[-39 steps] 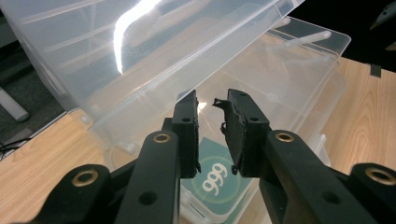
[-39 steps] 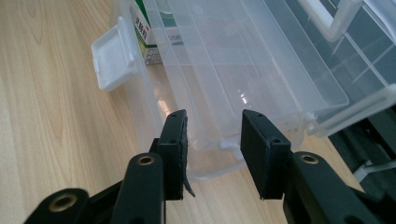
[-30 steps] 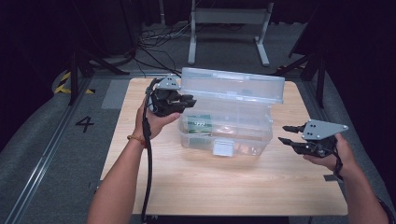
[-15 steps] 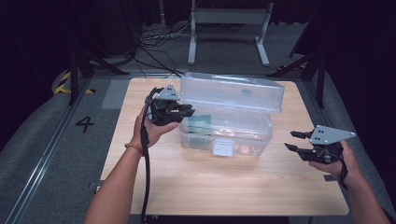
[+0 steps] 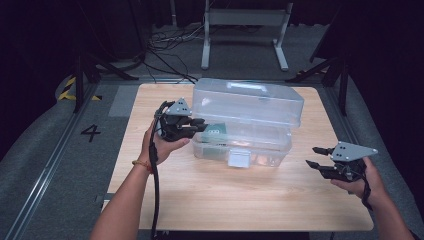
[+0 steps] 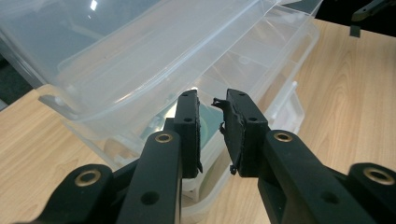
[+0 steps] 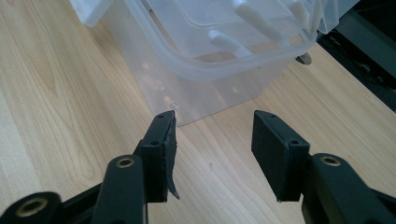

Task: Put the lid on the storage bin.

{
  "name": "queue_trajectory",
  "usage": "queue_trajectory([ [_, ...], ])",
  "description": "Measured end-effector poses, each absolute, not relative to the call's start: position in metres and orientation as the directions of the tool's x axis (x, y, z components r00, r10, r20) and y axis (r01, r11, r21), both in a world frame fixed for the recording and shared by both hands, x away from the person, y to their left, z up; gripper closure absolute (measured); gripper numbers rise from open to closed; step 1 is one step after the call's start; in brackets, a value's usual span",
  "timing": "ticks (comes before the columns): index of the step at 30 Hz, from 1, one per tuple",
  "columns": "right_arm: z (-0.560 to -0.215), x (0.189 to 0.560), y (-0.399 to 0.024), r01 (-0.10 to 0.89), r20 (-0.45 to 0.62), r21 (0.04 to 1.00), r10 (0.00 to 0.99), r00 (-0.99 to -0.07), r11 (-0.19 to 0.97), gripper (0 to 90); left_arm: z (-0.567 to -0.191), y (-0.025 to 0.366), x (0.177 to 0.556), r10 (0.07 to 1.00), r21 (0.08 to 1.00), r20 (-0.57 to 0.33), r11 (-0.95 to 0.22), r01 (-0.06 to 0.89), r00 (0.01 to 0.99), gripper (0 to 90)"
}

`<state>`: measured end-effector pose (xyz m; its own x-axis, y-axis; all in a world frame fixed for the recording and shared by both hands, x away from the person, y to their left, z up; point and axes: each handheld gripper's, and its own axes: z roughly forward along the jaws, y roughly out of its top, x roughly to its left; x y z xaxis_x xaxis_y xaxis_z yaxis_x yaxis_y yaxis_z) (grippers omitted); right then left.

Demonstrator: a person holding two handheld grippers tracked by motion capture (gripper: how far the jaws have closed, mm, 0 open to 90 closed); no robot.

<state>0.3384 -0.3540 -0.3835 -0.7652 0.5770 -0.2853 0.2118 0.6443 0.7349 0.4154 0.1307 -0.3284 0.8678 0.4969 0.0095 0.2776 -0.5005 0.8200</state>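
Centre of the high view, the clear box (image 5: 245,127) sits on the table (image 5: 240,200), long axis running across the frame, lid (image 5: 247,102) lifted and tilted over the base. Left gripper (image 5: 197,125) is right at the box's left end, jaws nearly together with nothing visibly pinched, so that hand's the nearer. Right gripper (image 5: 316,156) hovers lower right, well apart, jaws just been opening and empty, box up-left of it.
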Motion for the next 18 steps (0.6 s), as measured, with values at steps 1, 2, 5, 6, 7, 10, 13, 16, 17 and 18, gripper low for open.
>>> queue_trajectory([
  [1,-0.384,0.338,-0.354,0.213,-0.287,0.731,0.575,-0.766,0.648,50.9,-0.329,0.131,0.415,0.496,0.819,0.011,-0.503,0.277,0.868,75.6],
  [2,-0.385,0.338,-0.354,0.210,-0.292,0.728,0.572,-0.766,0.653,50.5,-0.330,0.131,0.414,0.495,0.818,0.006,-0.503,0.280,0.869,75.5],
  [5,-0.387,0.337,-0.355,0.213,-0.291,0.727,0.574,-0.765,0.652,50.5,-0.332,0.131,0.412,0.490,0.813,0.010,-0.511,0.278,0.871,75.5],
  [6,-0.388,0.336,-0.356,0.214,-0.288,0.728,0.574,-0.766,0.651,50.4,-0.333,0.132,0.410,0.491,0.814,0.008,-0.509,0.279,0.871,75.7],
  [7,-0.390,0.335,-0.357,0.217,-0.291,0.726,0.577,-0.763,0.653,50.0,-0.333,0.133,0.408,0.489,0.822,0.010,-0.501,0.272,0.872,75.7],
  [10,-0.392,0.334,-0.359,0.220,-0.293,0.724,0.580,-0.760,0.654,49.6,-0.333,0.133,0.406,0.490,0.821,0.009,-0.501,0.273,0.872,75.3],
  [13,-0.395,0.332,-0.359,0.226,-0.289,0.721,0.581,-0.761,0.655,49.6,-0.338,0.130,0.403,0.440,0.813,-0.009,-0.519,0.262,0.898,79.5],
  [16,-0.398,0.332,-0.360,0.232,-0.282,0.722,0.583,-0.762,0.652,49.6,-0.344,0.123,0.398,0.451,0.795,0.017,-0.548,0.262,0.892,76.3],
  [17,-0.399,0.332,-0.360,0.230,-0.284,0.720,0.581,-0.762,0.655,49.6,-0.347,0.122,0.397,0.453,0.788,0.018,-0.555,0.266,0.891,75.8],
  [18,-0.399,0.332,-0.360,0.236,-0.278,0.720,0.583,-0.763,0.652,49.6,-0.350,0.122,0.397,0.453,0.782,0.019,-0.562,0.269,0.891,75.3],
])
